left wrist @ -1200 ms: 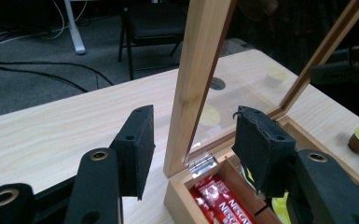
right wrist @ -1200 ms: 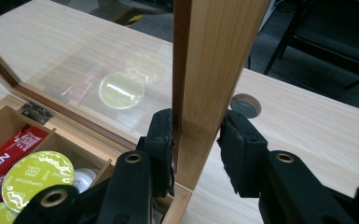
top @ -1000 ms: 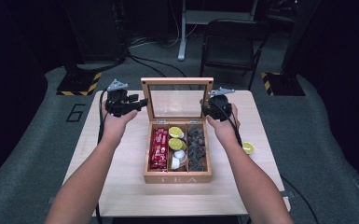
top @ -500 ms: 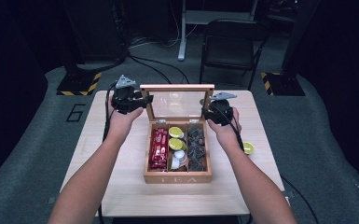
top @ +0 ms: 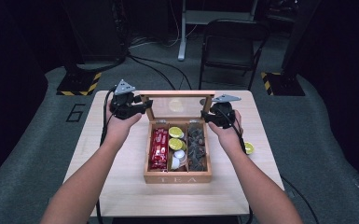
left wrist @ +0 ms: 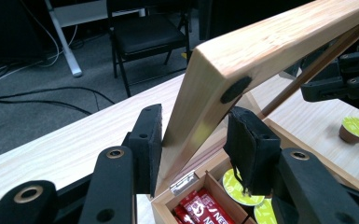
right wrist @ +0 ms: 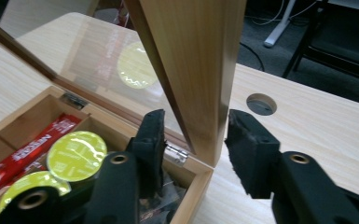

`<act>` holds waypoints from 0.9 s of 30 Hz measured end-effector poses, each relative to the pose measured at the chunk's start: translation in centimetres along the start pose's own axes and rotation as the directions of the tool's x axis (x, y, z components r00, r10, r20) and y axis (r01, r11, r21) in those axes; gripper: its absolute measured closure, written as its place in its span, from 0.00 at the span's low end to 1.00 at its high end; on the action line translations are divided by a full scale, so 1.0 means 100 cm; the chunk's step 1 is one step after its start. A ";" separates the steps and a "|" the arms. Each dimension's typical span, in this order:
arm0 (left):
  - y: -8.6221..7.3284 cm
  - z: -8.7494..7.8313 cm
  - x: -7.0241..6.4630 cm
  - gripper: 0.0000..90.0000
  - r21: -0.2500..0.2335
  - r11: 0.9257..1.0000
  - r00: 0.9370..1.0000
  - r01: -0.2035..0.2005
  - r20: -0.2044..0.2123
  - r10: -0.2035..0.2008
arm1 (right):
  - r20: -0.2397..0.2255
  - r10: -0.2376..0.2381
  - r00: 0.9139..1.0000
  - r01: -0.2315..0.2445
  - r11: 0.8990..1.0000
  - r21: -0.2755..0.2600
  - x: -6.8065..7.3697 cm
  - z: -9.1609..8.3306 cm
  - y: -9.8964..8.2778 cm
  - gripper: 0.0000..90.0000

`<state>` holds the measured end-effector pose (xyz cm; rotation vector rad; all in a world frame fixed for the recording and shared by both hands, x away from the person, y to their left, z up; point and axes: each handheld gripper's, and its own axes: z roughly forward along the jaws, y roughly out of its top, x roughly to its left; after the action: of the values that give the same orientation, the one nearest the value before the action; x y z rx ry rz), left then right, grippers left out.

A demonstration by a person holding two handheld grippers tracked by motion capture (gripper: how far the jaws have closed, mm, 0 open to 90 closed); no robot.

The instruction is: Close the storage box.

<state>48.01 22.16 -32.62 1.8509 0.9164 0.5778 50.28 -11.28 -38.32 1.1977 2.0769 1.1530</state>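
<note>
A wooden tea box [top: 177, 178] stands mid-table with its glass lid [top: 177, 95] raised. Inside lie red packets [top: 159, 148], green-topped capsules [top: 175, 138] and dark pieces [top: 196, 145]. My left gripper [top: 142, 108] has been closing on the lid's left frame edge [left wrist: 200, 112]. In the left gripper view [left wrist: 196, 144] both pads press on the wood. My right gripper [top: 205, 116] straddles the lid's right frame edge [right wrist: 200, 79]. Its jaws have just opened, and in the right gripper view [right wrist: 196, 140] a gap shows beside the wood.
One loose green capsule [top: 248, 148] sits on the table right of the box, beside the right wrist. A round cable hole [right wrist: 261, 103] is in the tabletop behind the lid. A black folding chair [top: 228, 46] stands beyond the far edge.
The left gripper edged right onto the lid's left edge and closed on it. The right gripper's jaws parted from the lid. The lid's top edge sits lower in the high view.
</note>
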 end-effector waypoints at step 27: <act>-0.046 -0.034 -0.035 0.53 0.007 0.992 0.990 -0.127 0.066 0.126 | -0.137 -0.094 0.986 0.077 0.989 -0.127 0.018 -0.078 -0.025 0.50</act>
<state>41.90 22.44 -35.28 1.9370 0.7644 0.5870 42.56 -13.75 -36.34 0.9854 2.1064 1.3380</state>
